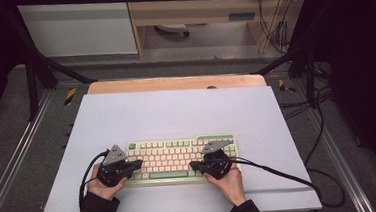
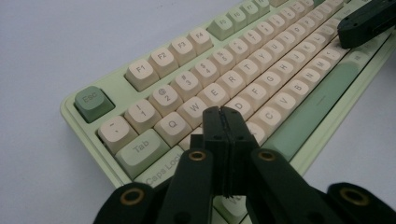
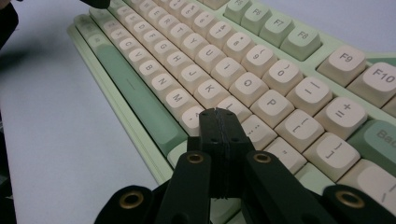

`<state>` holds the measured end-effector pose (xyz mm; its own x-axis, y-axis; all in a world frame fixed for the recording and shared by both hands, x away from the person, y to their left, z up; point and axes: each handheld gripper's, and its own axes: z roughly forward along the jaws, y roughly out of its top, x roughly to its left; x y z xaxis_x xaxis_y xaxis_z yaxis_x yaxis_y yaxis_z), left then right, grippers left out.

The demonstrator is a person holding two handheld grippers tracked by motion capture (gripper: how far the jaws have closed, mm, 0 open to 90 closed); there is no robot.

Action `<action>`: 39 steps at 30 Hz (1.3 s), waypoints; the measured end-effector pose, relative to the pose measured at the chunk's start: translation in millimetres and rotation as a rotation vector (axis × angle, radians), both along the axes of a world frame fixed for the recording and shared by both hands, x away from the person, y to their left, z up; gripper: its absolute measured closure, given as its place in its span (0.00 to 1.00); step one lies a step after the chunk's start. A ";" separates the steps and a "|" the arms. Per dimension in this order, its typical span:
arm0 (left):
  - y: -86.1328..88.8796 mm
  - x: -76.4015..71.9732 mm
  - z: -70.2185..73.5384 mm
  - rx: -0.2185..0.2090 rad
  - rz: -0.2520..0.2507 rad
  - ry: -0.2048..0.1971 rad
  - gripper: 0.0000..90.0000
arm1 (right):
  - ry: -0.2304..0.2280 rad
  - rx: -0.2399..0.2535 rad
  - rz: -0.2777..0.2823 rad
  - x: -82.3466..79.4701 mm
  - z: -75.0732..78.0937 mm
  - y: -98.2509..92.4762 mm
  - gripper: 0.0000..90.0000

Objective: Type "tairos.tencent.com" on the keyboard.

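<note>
Figure. Typing with closed jaws on a pale green mechanical keyboard with cream keycaps, which lies low in the centre of the high view on a white rectangular table mat. The left gripper sits over the keyboard's left end, the right gripper over its right half; each has its two black jaws pressed together with nothing between them, forming a single blunt tip. In the left gripper view that tip hovers near the S and D keys at lower centre; in the right gripper view the tip stands near the L key. Whether either tip touches a keycap cannot be told. To press well, aim the joined tip at one keycap's centre and push straight down, lest it catch a neighbouring key.
</note>
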<state>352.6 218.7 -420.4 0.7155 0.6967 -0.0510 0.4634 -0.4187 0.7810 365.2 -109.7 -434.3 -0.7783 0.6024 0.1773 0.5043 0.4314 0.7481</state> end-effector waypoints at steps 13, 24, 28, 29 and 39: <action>-0.2 -0.2 0.0 0.000 -0.004 0.001 0.99 | -0.025 -0.001 -0.011 -0.7 9.7 -6.0 1.00; -1.9 -0.9 0.5 0.000 -0.011 0.001 0.99 | -0.032 -0.015 -0.034 1.3 15.8 -18.7 1.00; -4.6 -1.2 1.0 0.000 -0.016 0.001 0.99 | -0.035 -0.008 -0.044 2.1 17.8 -24.7 1.00; -5.6 -1.4 1.3 0.000 -0.016 -0.001 0.99 | -0.033 -0.005 -0.047 2.1 18.2 -25.9 1.00; -16.8 -0.5 4.2 0.012 -0.016 -0.010 0.99 | -0.032 -0.008 -0.050 2.6 19.7 -31.8 1.00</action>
